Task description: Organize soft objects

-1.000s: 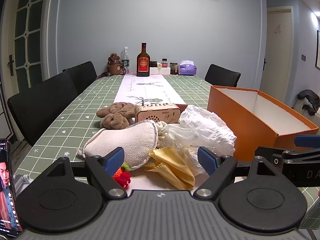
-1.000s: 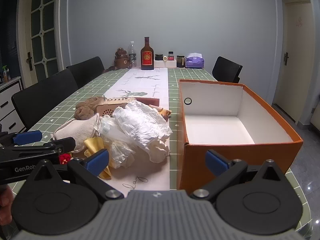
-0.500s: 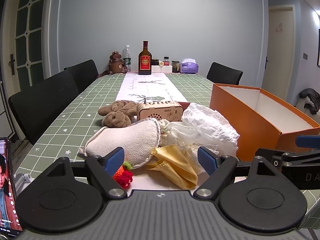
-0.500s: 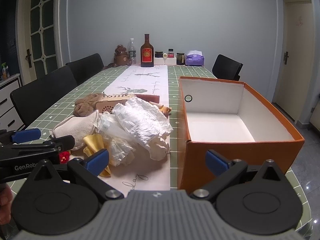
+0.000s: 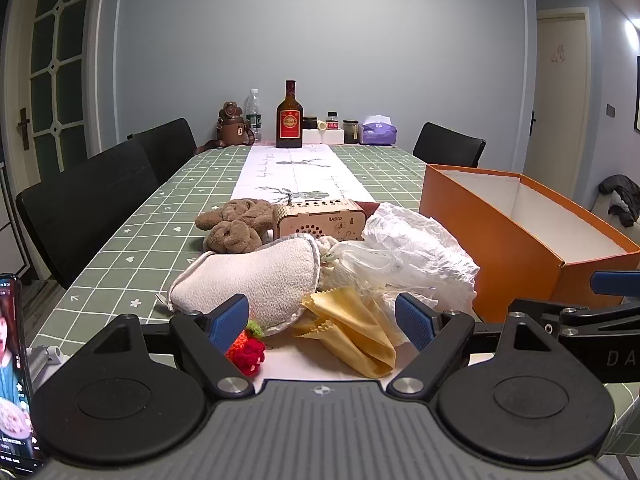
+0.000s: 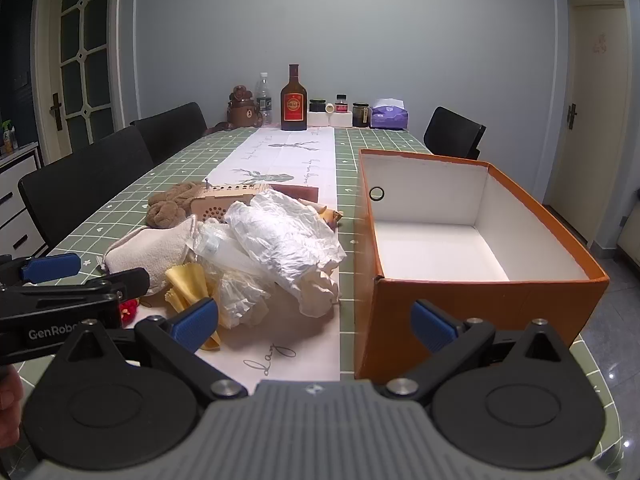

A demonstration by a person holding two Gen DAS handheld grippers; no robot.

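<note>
**Both grippers hovered wide open before the pile**

The left gripper [image 5: 322, 316] stood spread wide with nothing between its fingers, just short of the cream pouch [image 5: 248, 280] and the yellow cloth [image 5: 352, 332]. The right gripper [image 6: 316, 320] was equally wide and empty, facing the orange box [image 6: 480, 300], whose white inside held nothing. White plastic bags [image 6: 280, 236], a brown plush [image 5: 236, 228] and a wooden radio [image 5: 320, 220] lay heaped together on the green checked table [image 5: 132, 248], left of the box.
</note>
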